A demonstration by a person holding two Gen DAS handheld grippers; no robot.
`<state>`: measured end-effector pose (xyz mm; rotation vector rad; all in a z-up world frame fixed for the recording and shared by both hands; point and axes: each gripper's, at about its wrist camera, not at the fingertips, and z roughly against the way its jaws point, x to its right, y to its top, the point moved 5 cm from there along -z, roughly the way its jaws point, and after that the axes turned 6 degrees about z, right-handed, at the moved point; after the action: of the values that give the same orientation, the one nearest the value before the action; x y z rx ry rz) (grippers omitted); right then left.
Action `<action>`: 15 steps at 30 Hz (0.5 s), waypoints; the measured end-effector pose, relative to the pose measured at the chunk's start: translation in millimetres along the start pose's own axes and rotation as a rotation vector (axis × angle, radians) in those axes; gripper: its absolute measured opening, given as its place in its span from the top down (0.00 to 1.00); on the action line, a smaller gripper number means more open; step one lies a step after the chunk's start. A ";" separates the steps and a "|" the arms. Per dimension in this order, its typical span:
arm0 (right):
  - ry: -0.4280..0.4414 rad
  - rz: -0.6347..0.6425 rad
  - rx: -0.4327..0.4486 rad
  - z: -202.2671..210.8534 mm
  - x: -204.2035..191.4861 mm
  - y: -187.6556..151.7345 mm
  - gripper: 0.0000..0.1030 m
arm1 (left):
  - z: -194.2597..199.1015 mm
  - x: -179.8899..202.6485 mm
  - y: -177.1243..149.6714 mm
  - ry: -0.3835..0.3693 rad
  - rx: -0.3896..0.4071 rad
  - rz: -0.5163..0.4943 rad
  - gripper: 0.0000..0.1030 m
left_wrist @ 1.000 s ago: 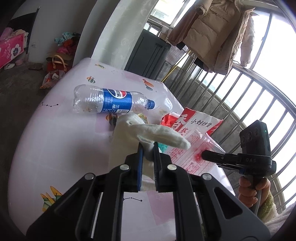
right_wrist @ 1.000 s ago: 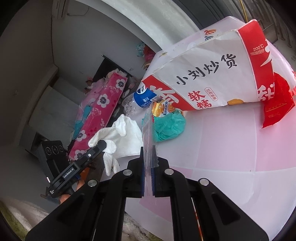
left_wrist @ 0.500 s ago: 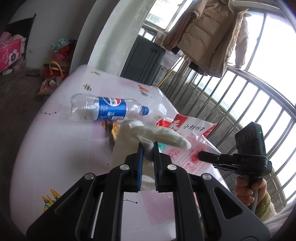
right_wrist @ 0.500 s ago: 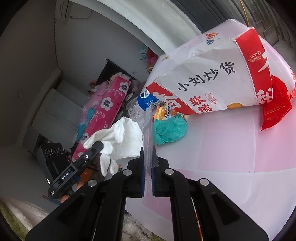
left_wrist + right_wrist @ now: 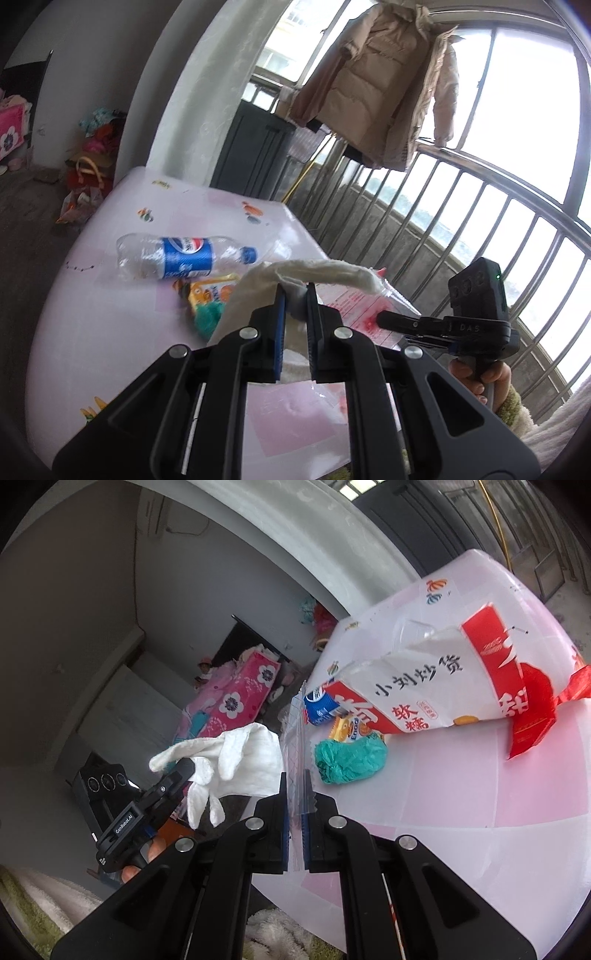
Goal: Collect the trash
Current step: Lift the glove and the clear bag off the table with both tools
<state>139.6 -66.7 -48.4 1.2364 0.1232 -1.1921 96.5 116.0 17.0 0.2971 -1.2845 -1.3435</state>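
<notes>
My left gripper (image 5: 294,291) is shut on a white cloth glove (image 5: 321,271), which hangs in the air off the near table edge (image 5: 251,760). My right gripper (image 5: 295,779) is shut on the edge of a clear zip bag (image 5: 295,738), held upright beside the glove. On the pink table (image 5: 443,794) lie a Pepsi bottle (image 5: 184,256), an orange snack wrapper (image 5: 210,291), a crumpled teal wad (image 5: 349,760) and a red-and-white snack bag (image 5: 443,686). The left gripper (image 5: 184,771) shows left of the bag.
A clear cup (image 5: 412,629) stands behind the snack bag. A metal railing (image 5: 461,221) with a hanging beige jacket (image 5: 376,85) runs past the table's far side. Pink floral bedding (image 5: 240,698) and bags on the floor (image 5: 85,181) lie beyond.
Both grippers have risen. The glove has lifted off the table and exposes the orange wrapper and teal wad. The clear bag has come up with the right gripper.
</notes>
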 end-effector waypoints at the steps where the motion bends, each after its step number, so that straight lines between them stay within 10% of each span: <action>1: 0.000 0.002 0.007 3.6 -0.1 0.2 0.94 | 1.3 4.9 1.2 -0.010 0.004 -0.008 0.92; 15: -0.025 -0.068 0.161 88.4 26.6 -12.3 0.94 | -33.0 97.4 5.4 -0.173 -0.063 -0.164 0.92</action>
<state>98.0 -149.3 -38.1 1.3660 0.0513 -1.2958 99.0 21.7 58.4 0.2507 -1.3809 -1.5737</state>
